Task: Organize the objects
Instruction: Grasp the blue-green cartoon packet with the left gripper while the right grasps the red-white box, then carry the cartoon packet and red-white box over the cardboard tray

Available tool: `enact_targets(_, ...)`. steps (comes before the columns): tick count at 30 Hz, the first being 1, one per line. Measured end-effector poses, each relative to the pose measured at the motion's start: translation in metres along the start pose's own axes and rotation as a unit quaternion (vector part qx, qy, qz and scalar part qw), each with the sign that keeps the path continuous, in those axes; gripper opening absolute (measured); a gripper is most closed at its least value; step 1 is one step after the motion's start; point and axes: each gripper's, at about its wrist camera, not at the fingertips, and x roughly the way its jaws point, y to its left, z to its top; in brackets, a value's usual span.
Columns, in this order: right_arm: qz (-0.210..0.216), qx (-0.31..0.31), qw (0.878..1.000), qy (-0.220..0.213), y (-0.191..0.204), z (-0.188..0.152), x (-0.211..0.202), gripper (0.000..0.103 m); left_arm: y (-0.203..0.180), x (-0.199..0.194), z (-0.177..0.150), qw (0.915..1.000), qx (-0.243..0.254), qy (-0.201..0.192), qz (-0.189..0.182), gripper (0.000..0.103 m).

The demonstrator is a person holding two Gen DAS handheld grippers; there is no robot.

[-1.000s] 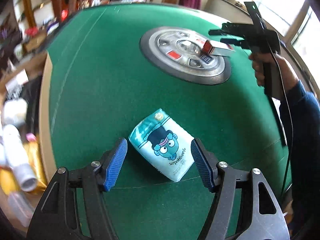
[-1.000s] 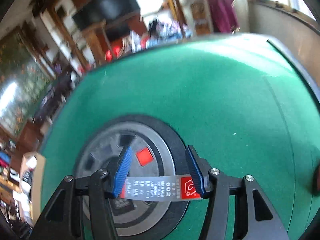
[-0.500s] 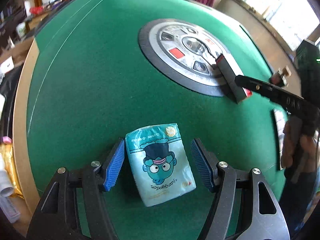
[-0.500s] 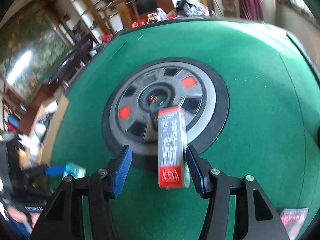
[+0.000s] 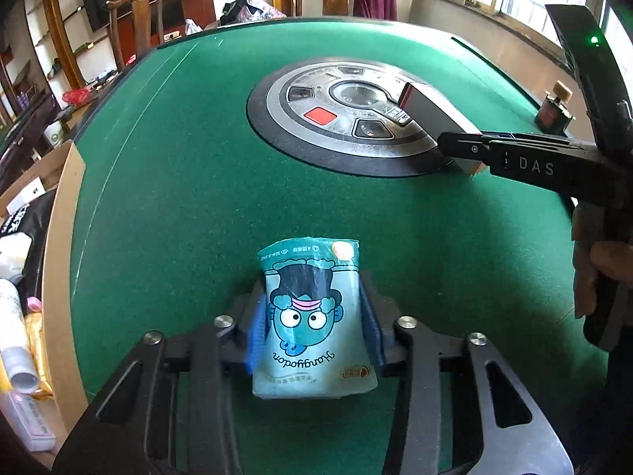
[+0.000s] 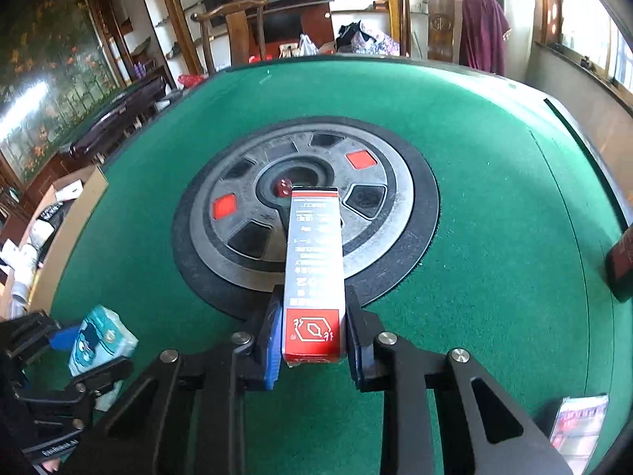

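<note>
My left gripper (image 5: 314,328) is shut on a teal tissue pack (image 5: 312,324) with a cartoon face, on the green felt table (image 5: 178,182). The pack also shows at the lower left of the right wrist view (image 6: 99,340), between the left gripper's fingers. My right gripper (image 6: 312,336) is shut on a long grey and red box (image 6: 314,269), which points forward over the round metal hub (image 6: 304,206) in the table's middle. In the left wrist view the box (image 5: 435,118) sits at the hub's right edge, held by the right gripper (image 5: 467,146).
A small dark bottle (image 5: 554,111) stands near the table's right edge. A flat packet (image 6: 577,423) lies at the near right and a dark red object (image 6: 623,261) at the far right. A cardboard box with clutter (image 5: 23,277) sits left of the table. Chairs stand behind.
My left gripper closed on the tissue pack, which had lain loose between open fingers. My right gripper closed on the box, now pointing forward and steadier.
</note>
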Motion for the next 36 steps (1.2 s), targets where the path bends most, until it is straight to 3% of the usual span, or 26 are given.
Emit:
enact_targets(6,0.018,0.006,0.999,-0.037,0.019,-0.009,-0.026,0.026,0.015,-0.017,-0.006,0.9991,-0.020,-0.024,-0.030,0.035)
enact_targets(15,0.068,0.013,0.995,-0.071,0.058,-0.022,-0.049,0.026,0.037,-0.067,-0.010,0.9954,-0.036,-0.088,-0.016,0.035)
enact_targets(24,0.120,-0.016,0.990,-0.075,0.120,-0.029,-0.053,0.026,0.078,-0.109,-0.022,0.9877,-0.057,-0.143,0.027,0.035)
enact_targets(36,0.154,-0.105,0.980,-0.064,0.229,-0.023,-0.050,0.026,0.167,-0.144,-0.052,0.9662,-0.133,-0.188,0.116,0.036)
